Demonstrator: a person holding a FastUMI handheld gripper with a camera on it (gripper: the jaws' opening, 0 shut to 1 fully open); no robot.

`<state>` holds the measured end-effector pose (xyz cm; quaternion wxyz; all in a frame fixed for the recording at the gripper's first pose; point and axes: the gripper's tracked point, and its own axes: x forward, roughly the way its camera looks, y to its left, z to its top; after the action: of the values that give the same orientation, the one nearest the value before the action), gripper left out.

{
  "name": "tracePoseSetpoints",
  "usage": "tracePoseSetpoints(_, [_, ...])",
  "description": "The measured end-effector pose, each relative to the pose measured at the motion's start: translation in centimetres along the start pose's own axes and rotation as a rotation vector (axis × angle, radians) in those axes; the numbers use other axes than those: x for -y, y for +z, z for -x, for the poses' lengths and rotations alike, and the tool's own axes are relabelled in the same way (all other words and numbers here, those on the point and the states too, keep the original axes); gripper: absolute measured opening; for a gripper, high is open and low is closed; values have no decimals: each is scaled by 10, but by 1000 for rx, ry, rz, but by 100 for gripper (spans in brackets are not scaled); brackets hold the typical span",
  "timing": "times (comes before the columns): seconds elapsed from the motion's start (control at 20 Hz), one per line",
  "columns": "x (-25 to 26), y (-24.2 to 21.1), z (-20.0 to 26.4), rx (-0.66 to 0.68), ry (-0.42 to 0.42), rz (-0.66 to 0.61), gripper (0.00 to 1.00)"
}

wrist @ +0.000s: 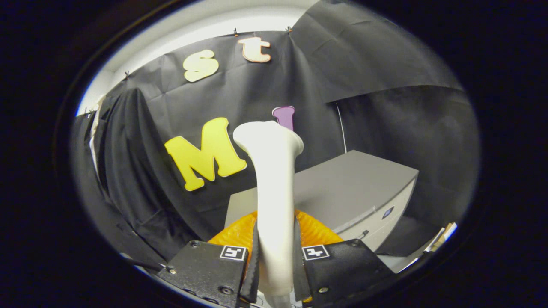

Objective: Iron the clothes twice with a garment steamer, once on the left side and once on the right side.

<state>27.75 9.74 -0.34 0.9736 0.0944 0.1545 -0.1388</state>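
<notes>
Black cloth wall (265, 98) hangs behind everything, creased, pinned along a pale strip at its top. Dark garment (124, 171) hangs at far left against the cloth, a pale edge showing near its upper left.

Grey bench (355, 179) sits right of centre, its flat top bare where visible, a lighter front face below with a small dark handle. Some pale flat items lie low at far right, too blurred to name.

Claw (276, 261) closed on the garment steamer (274, 179): both fingers press the white handle from left and right, near the bottom of the shaft. Steamer stands upright, rising from between the fingers and flaring to a wide head at its top, in front of the cloth wall. Orange ribbed object (314, 231) lies just beyond the fingers, behind the steamer's shaft, in front of the bench; what it is cannot be told.
</notes>
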Motion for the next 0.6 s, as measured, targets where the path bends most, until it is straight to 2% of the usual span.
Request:
tracePoseSetpoints(0.35, [-32, -33, 85, 68, -2, 43, 34])
tracePoseSetpoints(0.6, [-74, -54, 135, 117, 46, 70, 34])
